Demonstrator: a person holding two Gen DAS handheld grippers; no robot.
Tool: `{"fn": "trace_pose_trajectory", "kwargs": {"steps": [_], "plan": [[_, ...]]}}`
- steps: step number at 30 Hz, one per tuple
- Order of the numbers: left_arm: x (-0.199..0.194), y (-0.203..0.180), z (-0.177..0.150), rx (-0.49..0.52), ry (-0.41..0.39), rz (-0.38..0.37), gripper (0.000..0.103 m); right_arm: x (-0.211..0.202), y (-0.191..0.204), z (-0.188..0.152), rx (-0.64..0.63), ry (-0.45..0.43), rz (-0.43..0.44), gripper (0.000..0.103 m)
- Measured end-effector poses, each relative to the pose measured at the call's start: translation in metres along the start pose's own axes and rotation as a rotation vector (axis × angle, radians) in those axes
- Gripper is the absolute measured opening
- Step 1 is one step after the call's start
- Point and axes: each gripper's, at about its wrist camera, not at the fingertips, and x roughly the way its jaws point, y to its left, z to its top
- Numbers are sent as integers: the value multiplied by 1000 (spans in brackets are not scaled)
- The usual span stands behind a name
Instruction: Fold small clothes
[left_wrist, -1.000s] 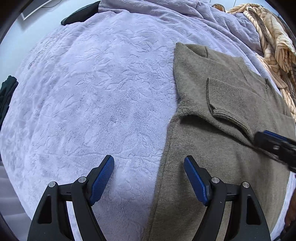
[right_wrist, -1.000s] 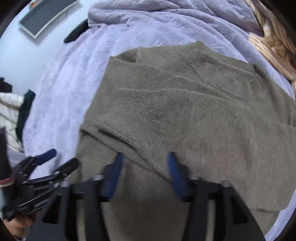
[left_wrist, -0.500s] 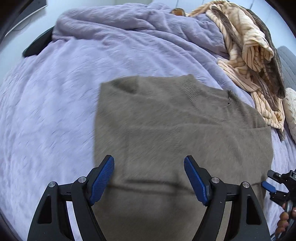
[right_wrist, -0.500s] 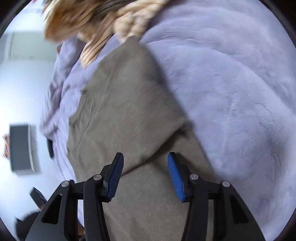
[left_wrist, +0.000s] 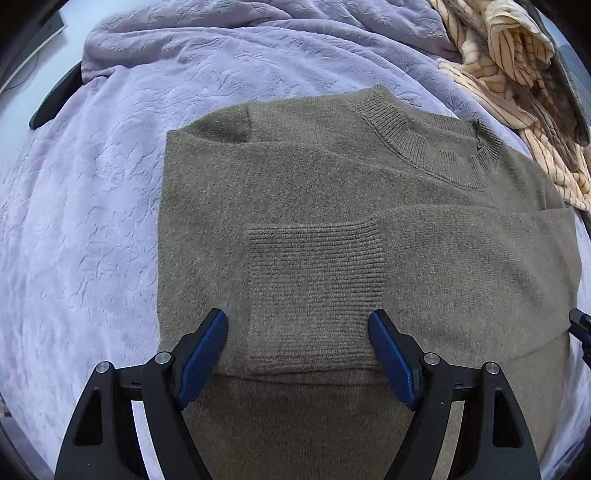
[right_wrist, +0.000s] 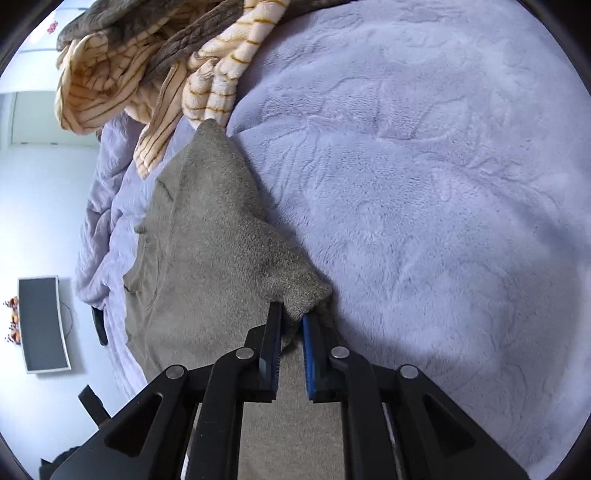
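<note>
**Olive sweater half folded on a lavender blanket, right gripper pinching its edge**

Nearest in the left wrist view, the left gripper (left_wrist: 297, 343) hovers low over the sweater with its two blue-padded fingers spread wide and holding nothing. Between them lies the ribbed cuff (left_wrist: 314, 291) of a sleeve that is folded across the body of the olive-brown knit sweater (left_wrist: 295, 184). The sweater lies flat, front up, on a plush lavender blanket (left_wrist: 81, 221) with an embossed texture. Beyond the cuff sits the ribbed round neckline (left_wrist: 428, 147), toward the far right of the garment. The other shoulder shows a small tuck at the far left corner. At the right edge of this view, a dark tip of the other tool just shows.

In the right wrist view, the right gripper (right_wrist: 291, 328) has its blue pads pressed nearly together on a bunched fold at the sweater's edge (right_wrist: 306, 295), and the cloth rises slightly into the pinch. From there the sweater (right_wrist: 207, 240) stretches away to the left and upward across the blanket (right_wrist: 424, 184), which fills the right side of the view.

Farther off, past the sweater's far corner, lies a heap of cream clothing with thin brown stripes (right_wrist: 110, 74), mixed with a dark brown furry fabric (right_wrist: 177, 48). The same heap sits at the upper right in the left wrist view (left_wrist: 517, 48). Farthest, at the left of the right wrist view, a curved monitor (right_wrist: 42, 323) stands against a pale wall.
</note>
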Motion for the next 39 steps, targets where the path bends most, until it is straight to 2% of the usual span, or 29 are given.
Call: {"fn": "trace_pose_trajectory", "kwargs": {"steps": [2, 4, 5, 10, 13, 16, 22, 29, 39], "plan": [[-7, 1, -5, 2, 1, 4, 80, 0, 13, -3, -45, 6, -60, 33], [-14, 1, -14, 5, 6, 1, 80, -8, 19, -10, -91, 11, -106, 62], [-18, 1, -20, 10, 18, 1, 80, -13, 22, -14, -112, 13, -114, 64], [-35, 1, -51, 43, 66, -7, 80, -31, 22, -45, -218, 69, -180, 65], [-47, -1, -72, 45, 89, -19, 80, -36, 24, -64, -256, 97, -208, 74], [-61, -5, -91, 37, 114, -41, 80, -42, 28, -84, -294, 123, -223, 74], [-91, -20, -121, 46, 122, -77, 80, -51, 50, -116, -418, 153, -257, 79], [-113, -30, -130, 70, 131, -97, 80, -63, 78, -144, -563, 148, -303, 80], [-128, -28, -135, 30, 134, -71, 80, -63, 91, -154, -598, 166, -278, 80]]}}
